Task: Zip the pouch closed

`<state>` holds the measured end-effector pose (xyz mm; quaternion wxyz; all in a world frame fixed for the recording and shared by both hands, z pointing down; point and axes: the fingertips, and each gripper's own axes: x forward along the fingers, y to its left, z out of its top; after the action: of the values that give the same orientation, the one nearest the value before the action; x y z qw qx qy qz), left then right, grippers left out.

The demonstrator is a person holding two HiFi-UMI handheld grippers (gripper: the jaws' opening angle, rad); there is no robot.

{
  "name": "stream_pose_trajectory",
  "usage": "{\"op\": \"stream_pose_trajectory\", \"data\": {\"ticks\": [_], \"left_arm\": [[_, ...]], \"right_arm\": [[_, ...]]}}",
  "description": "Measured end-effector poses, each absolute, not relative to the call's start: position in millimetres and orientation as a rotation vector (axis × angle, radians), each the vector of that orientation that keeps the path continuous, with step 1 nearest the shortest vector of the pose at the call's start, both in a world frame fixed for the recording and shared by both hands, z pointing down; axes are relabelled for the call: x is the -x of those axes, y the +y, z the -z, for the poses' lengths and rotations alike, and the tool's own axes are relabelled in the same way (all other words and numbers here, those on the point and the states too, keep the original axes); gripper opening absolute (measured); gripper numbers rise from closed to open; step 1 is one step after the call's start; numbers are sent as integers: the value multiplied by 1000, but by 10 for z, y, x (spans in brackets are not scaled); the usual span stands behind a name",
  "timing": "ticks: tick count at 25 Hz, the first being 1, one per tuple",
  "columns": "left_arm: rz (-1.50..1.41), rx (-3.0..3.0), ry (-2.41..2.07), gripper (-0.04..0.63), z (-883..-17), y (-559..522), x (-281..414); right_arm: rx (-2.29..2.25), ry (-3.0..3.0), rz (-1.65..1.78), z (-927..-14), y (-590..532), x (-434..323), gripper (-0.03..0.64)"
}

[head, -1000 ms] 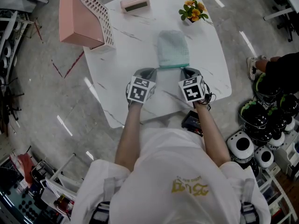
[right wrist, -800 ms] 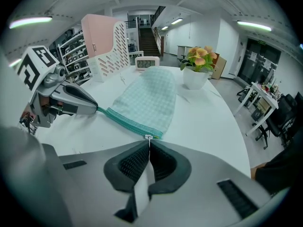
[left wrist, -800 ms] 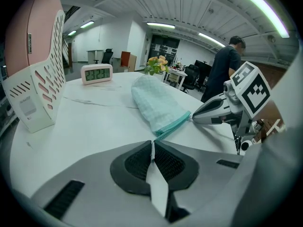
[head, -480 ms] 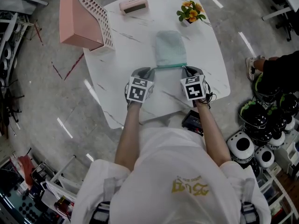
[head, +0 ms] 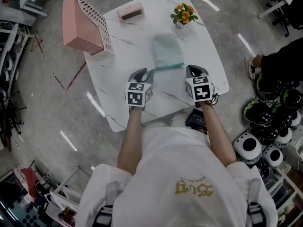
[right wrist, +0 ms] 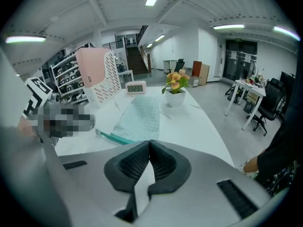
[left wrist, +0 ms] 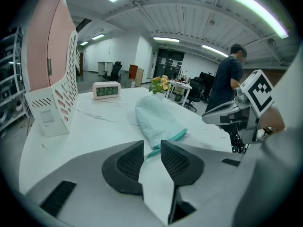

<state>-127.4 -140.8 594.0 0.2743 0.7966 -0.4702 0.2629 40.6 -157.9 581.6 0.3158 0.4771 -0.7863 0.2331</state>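
Note:
The pale green pouch (head: pixel 166 50) lies flat on the white marble table (head: pixel 208 60), its teal zipper edge (head: pixel 168 66) towards me. My left gripper (head: pixel 144 73) hovers just off the zipper's left end; its jaws have just been opening and stand apart with nothing between them. My right gripper (head: pixel 191 70) hangs off the zipper's right end, shut and empty, its jaws having just closed. In the left gripper view the pouch (left wrist: pixel 155 118) lies beyond the open left gripper (left wrist: pixel 152 148). In the right gripper view the pouch (right wrist: pixel 137 118) lies ahead of the shut right gripper (right wrist: pixel 149 146).
A pink file rack (head: pixel 87 25) stands at the table's far left corner. A small pink clock (head: pixel 130 12) and a flower pot (head: pixel 183 15) sit at the far edge. Helmets (head: pixel 265 141) are stacked on the floor to the right, near a person (head: pixel 279 65).
Both grippers have lifted and drawn back from the ends of the zipper edge. The left jaws have opened. The pouch stays flat on the table.

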Motion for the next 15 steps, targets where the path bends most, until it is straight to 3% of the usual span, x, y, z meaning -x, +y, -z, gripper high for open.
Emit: {"op": "stream_pose_trajectory", "data": {"ticks": [7,15], "left_arm": [[-524,-2219,-1336,51,-5326,-1349,1155],[-303,-2279,-1405,18,-4649,-1305,1141]], "right_arm": [[-1423,-2230,-597,-5211,-1515,-548,12],[-1409,-2328,-546,-4812,-1301,-486,12]]}}
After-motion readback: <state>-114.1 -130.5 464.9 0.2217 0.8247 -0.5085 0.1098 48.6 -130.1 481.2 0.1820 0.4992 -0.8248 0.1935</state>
